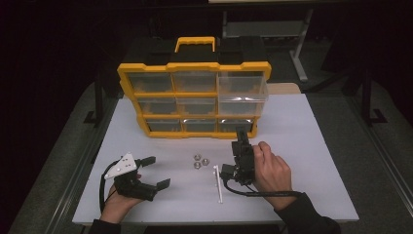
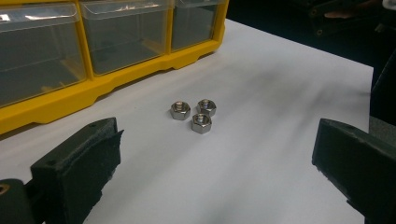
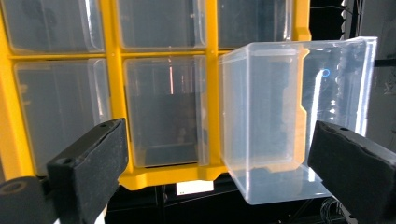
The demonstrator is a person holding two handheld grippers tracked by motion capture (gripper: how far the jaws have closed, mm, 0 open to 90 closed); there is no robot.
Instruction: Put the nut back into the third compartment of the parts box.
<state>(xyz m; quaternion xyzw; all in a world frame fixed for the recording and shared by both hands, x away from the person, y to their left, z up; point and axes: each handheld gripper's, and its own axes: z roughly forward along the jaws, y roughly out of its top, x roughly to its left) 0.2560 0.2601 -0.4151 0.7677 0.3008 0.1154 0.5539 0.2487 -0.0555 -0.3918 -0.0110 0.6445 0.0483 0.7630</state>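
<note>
A yellow organizer with clear drawers stands upright at the back of the white table. Its top right drawer is pulled out toward me. Three steel nuts lie in a cluster on the table in front of it. My left gripper rests at the front left, open, with the nuts ahead of its jaws. My right gripper, held in a hand and rolled on its side, points at the organizer. It stands open before the pulled-out drawer, nothing between its jaws.
A thin white strip lies on the table just left of the right hand. The other drawers are pushed in. A table leg and dark floor lie behind the organizer.
</note>
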